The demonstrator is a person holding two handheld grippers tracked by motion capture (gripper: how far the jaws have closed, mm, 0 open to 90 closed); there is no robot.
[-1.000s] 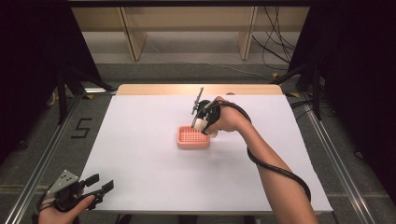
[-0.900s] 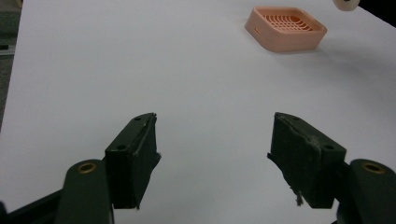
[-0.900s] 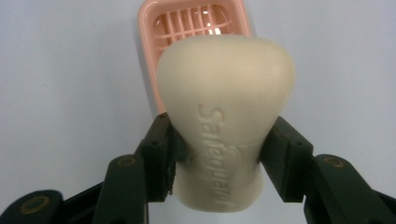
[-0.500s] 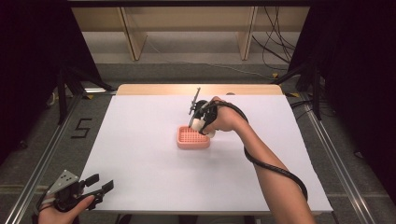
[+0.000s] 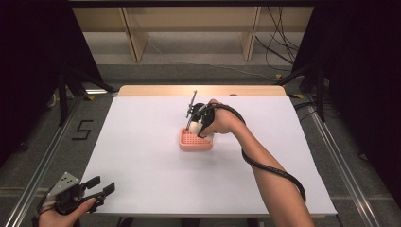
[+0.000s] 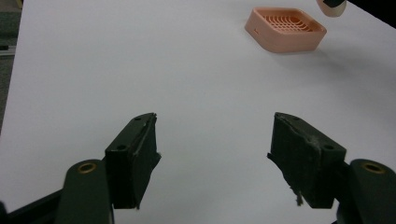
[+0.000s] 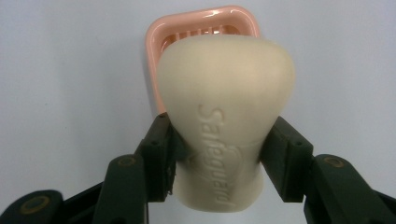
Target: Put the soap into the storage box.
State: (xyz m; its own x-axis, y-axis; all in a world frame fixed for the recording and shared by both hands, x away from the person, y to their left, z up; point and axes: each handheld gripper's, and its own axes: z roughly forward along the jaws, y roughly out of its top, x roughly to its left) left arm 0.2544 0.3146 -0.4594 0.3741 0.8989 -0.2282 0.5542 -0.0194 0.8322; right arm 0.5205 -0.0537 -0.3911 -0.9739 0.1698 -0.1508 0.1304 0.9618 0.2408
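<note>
A cream bar of soap, stamped with a brand name, is clamped between the jaws of my right gripper. It hangs just above a pink slotted soap dish. From the high view the dish sits near the middle of the white table, and the right gripper hovers over its far edge with the soap. My left gripper rests at the table's near left corner, open and holding nothing. Its own camera looks across the table toward the dish.
The white tabletop has a wooden strip along its far edge. Metal rails run along both sides. Wooden shelf legs and cables stand on the floor beyond. A black cable trails along the right forearm.
The right gripper with the soap has shifted slightly left and down over the dish. The left gripper has stayed put.
</note>
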